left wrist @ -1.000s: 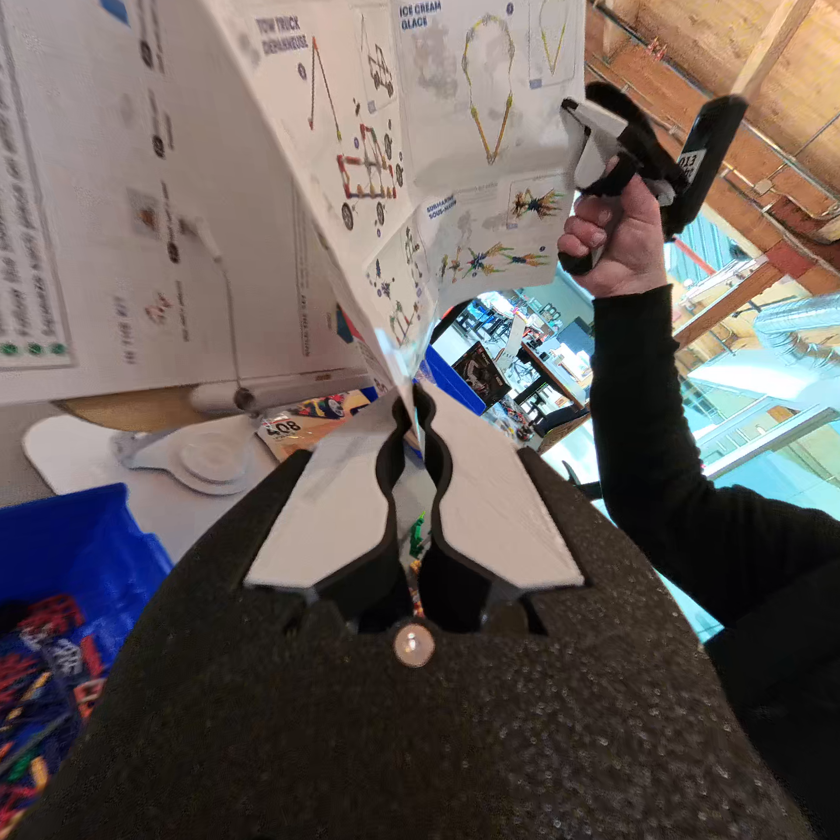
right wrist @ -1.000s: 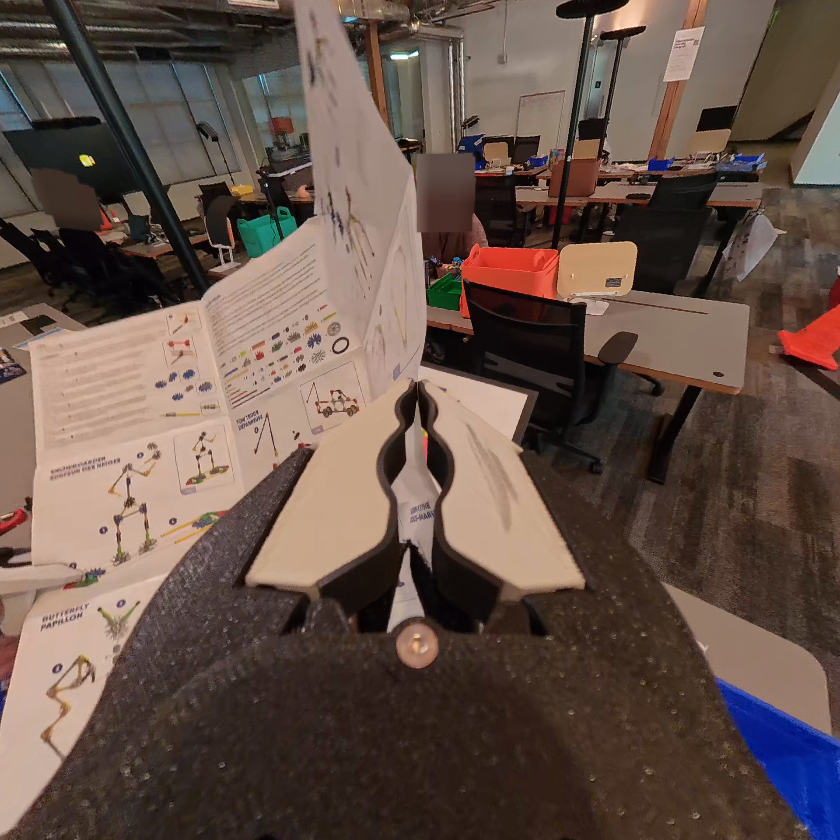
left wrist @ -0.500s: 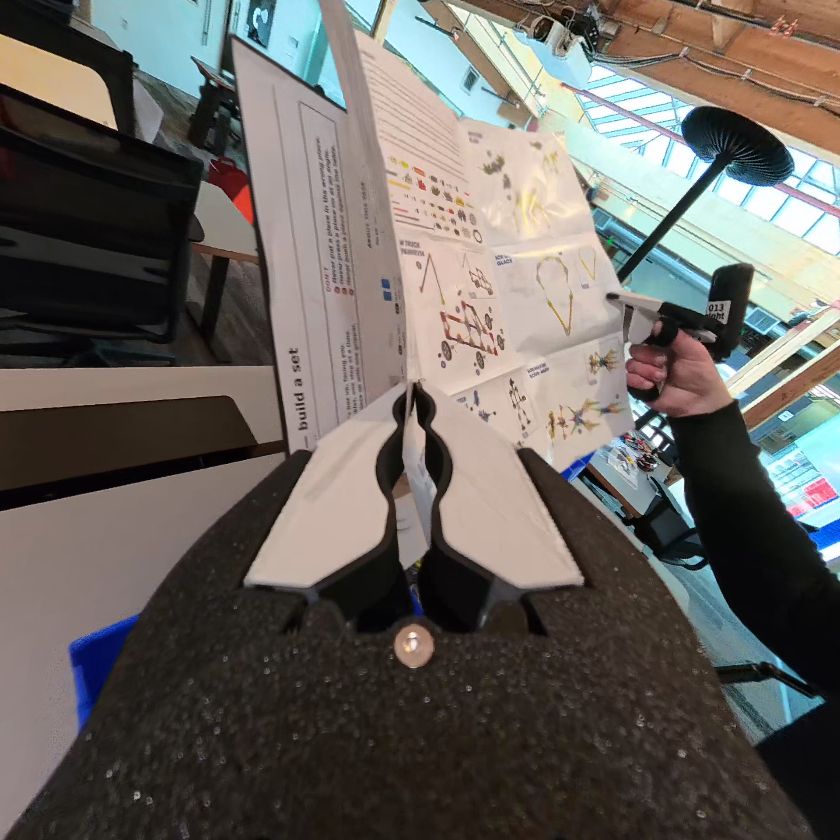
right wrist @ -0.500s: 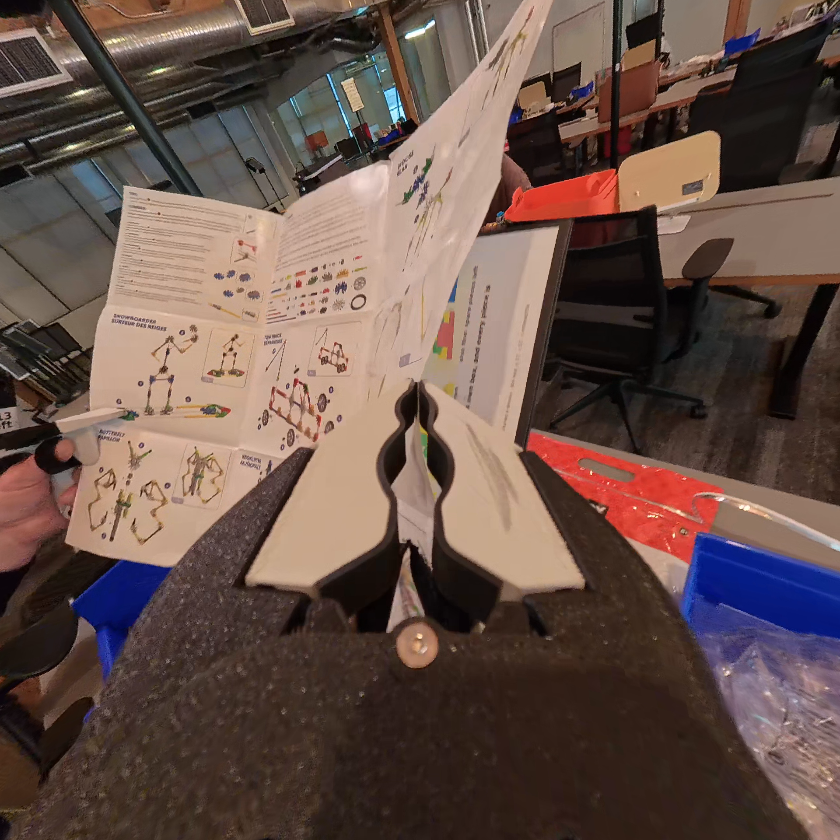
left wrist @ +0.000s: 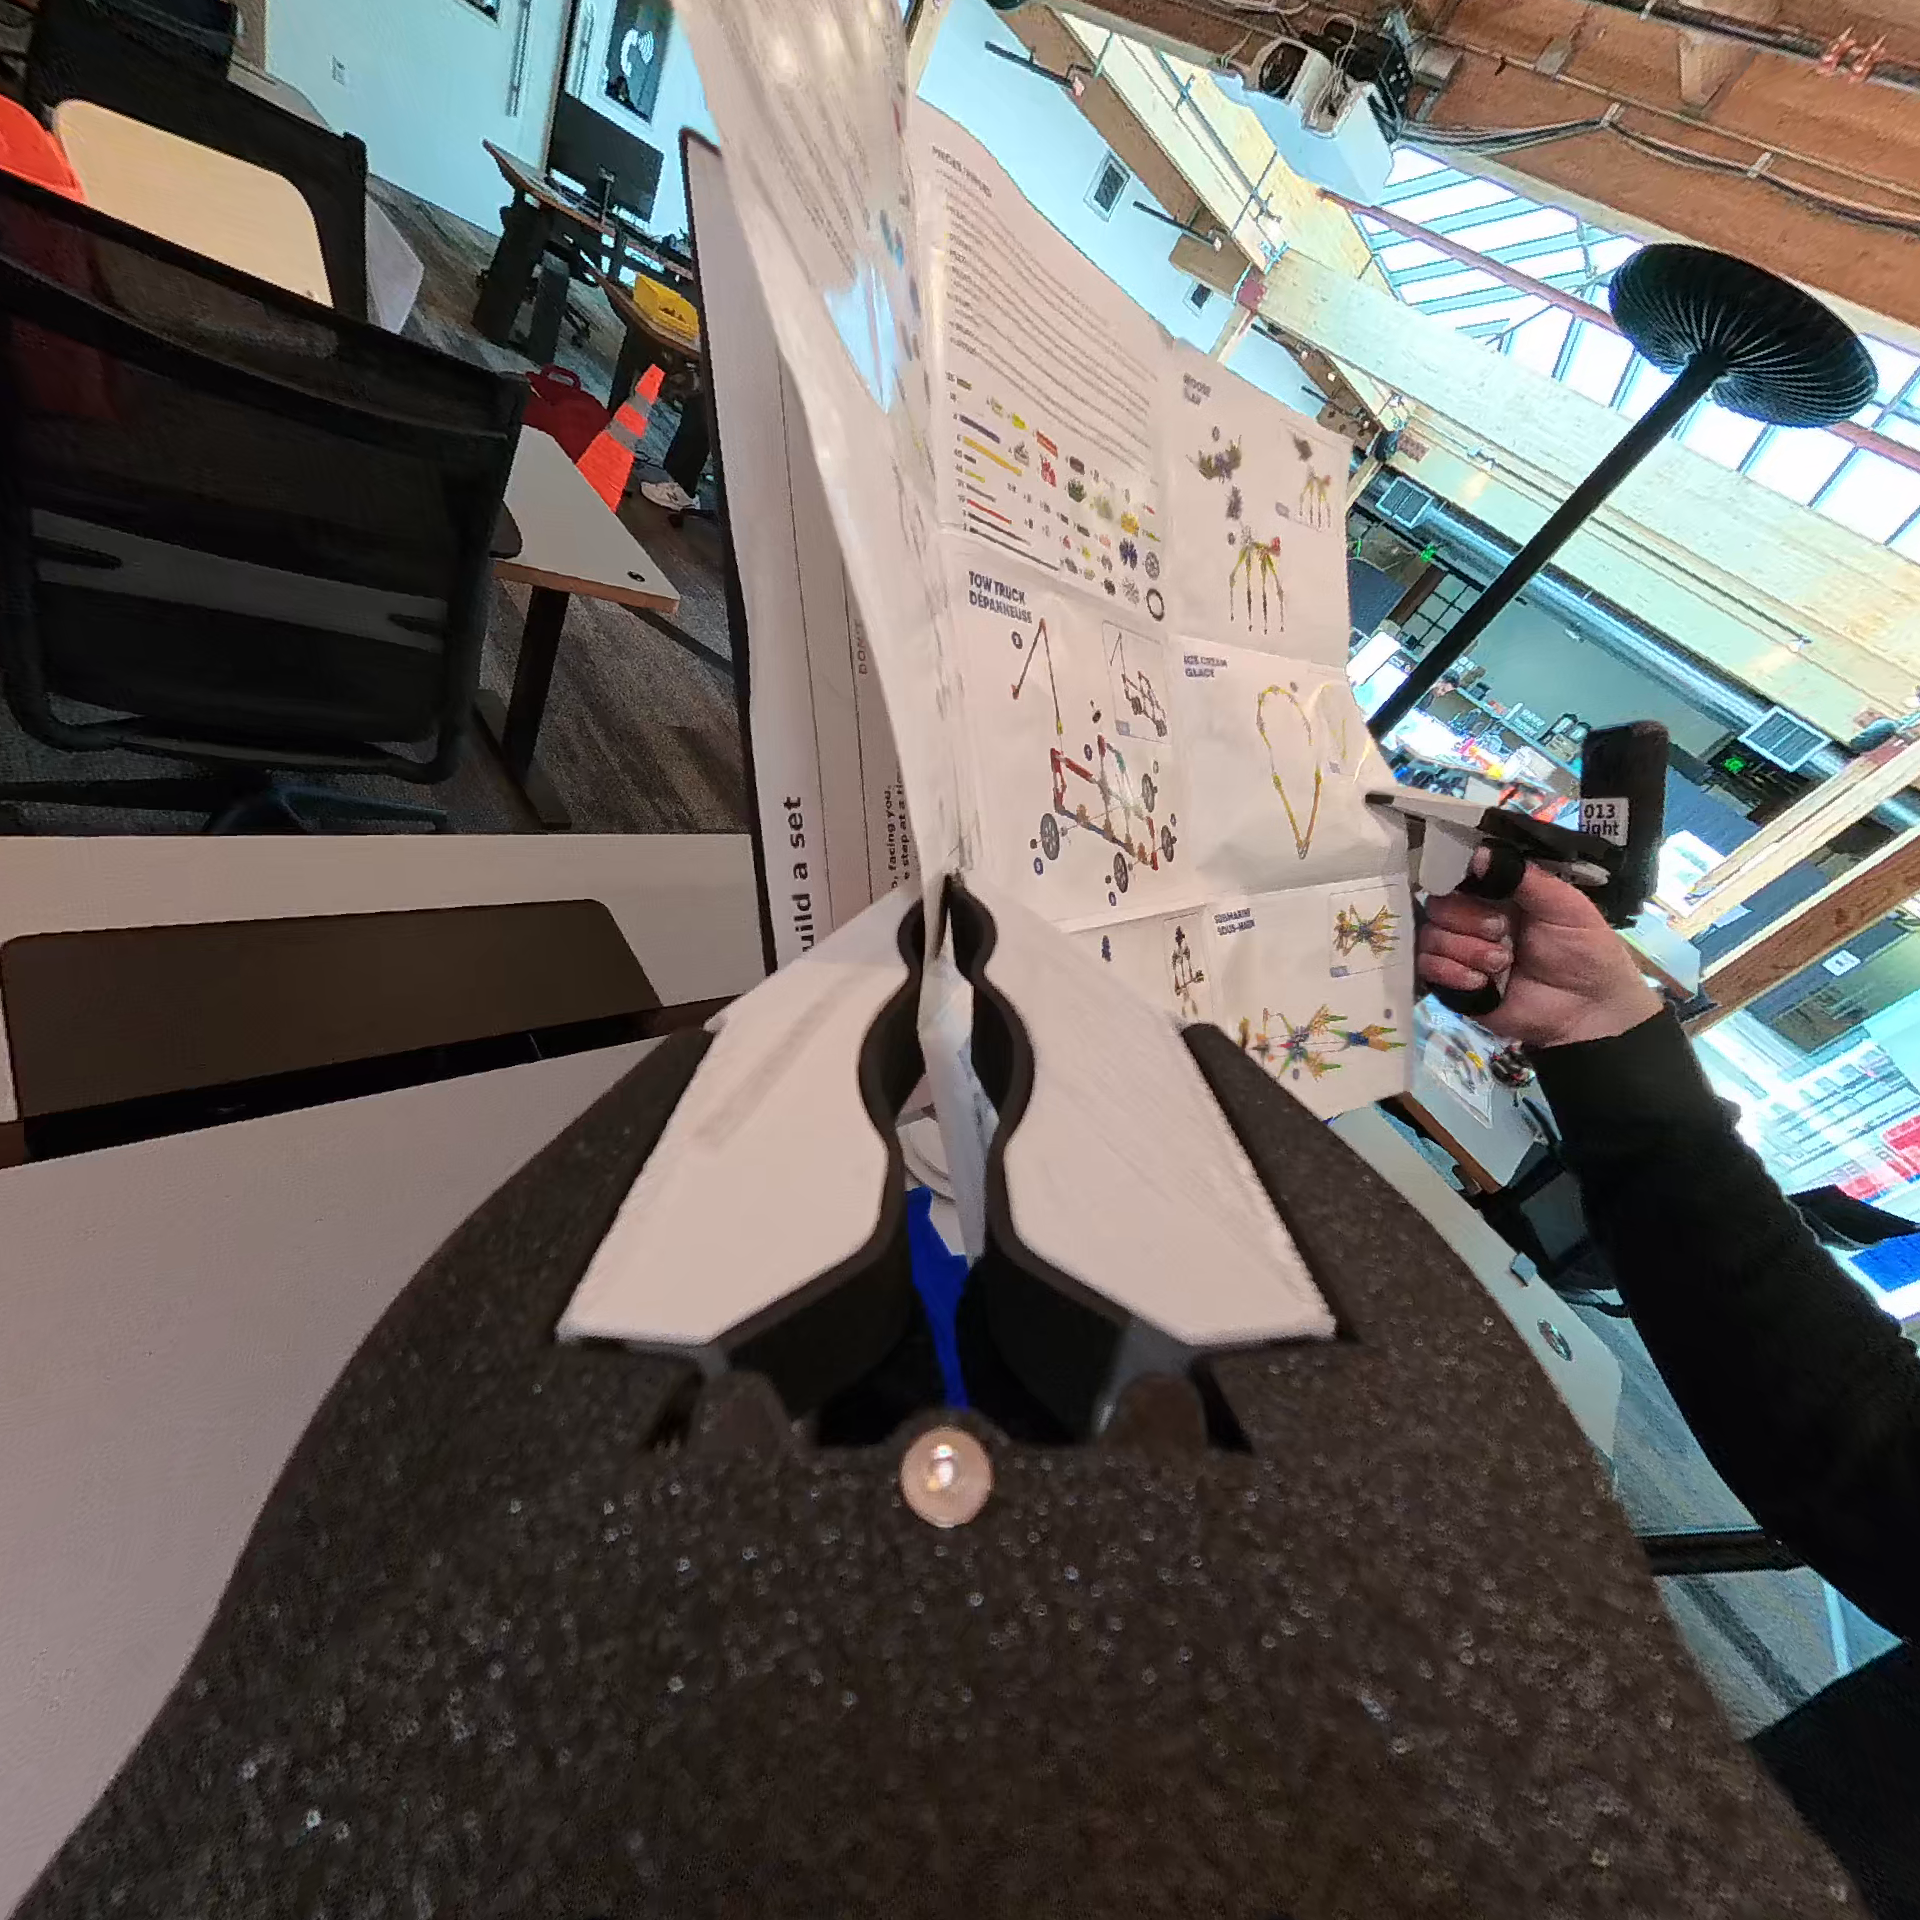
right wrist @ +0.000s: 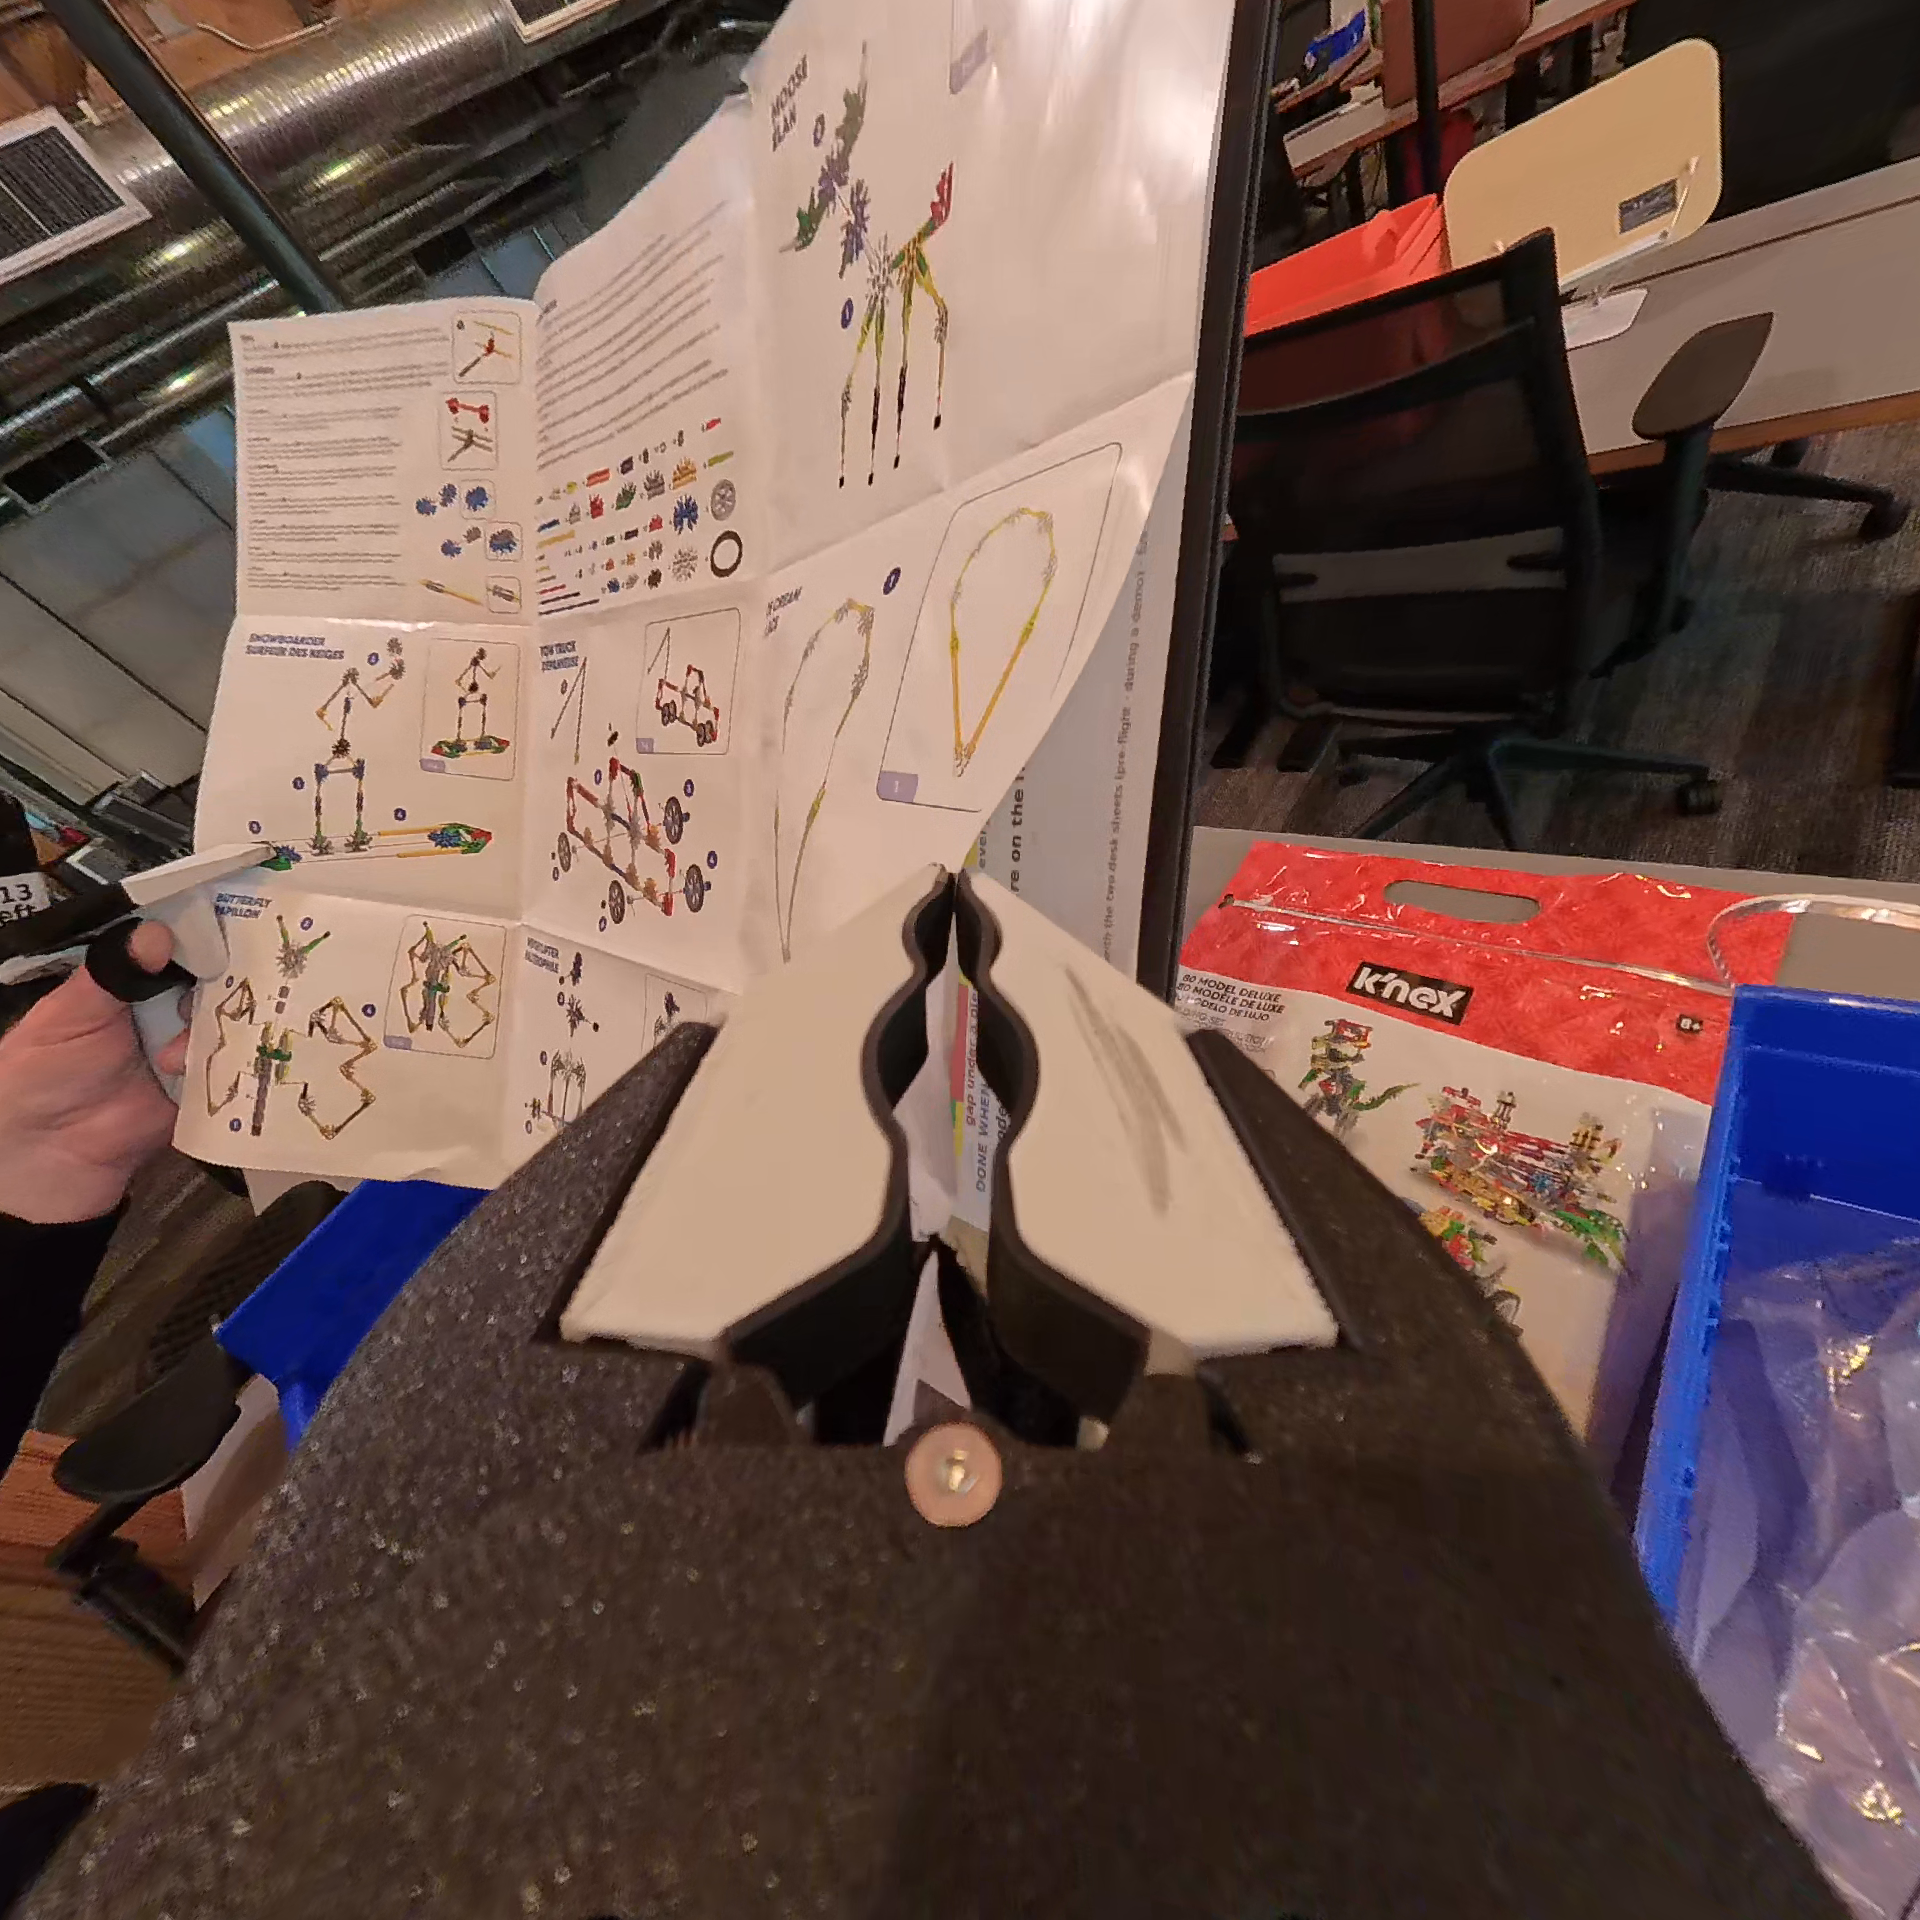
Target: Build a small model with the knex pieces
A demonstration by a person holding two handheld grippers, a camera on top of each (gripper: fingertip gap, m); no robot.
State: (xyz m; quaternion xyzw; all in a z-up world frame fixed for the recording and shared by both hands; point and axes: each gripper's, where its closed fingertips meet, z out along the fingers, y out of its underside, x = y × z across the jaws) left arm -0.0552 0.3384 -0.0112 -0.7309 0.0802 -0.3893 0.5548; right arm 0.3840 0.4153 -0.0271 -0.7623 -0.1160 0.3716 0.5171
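A large white fold-out instruction sheet (left wrist: pixel 1091 644) with coloured drawings of models is held up in the air, spread open between both grippers. My left gripper (left wrist: pixel 948 906) is shut on the sheet's one side edge. My right gripper (right wrist: pixel 951 883) is shut on the opposite side edge. The right gripper also shows far off in the left wrist view (left wrist: pixel 1392 805), held by a hand (left wrist: pixel 1517 966). The left gripper shows at the left of the right wrist view (right wrist: pixel 244 857), pinching the sheet (right wrist: pixel 623 623).
An upright white screen (right wrist: pixel 1122 312) with a dark frame stands right behind the sheet. A red toy-set bag (right wrist: pixel 1455 935) lies on the grey table beside a blue bin (right wrist: pixel 1818 1143) with clear plastic. Another blue bin (right wrist: pixel 343 1278) is lower left. Black office chairs (right wrist: pixel 1403 520) stand beyond. The grippers' ends are close to 45 cm from one another.
The sheet has been spread wider and flatter between the two grippers, which have moved apart. Both views have swung, so the screen, the red bag and the blue bin now show.
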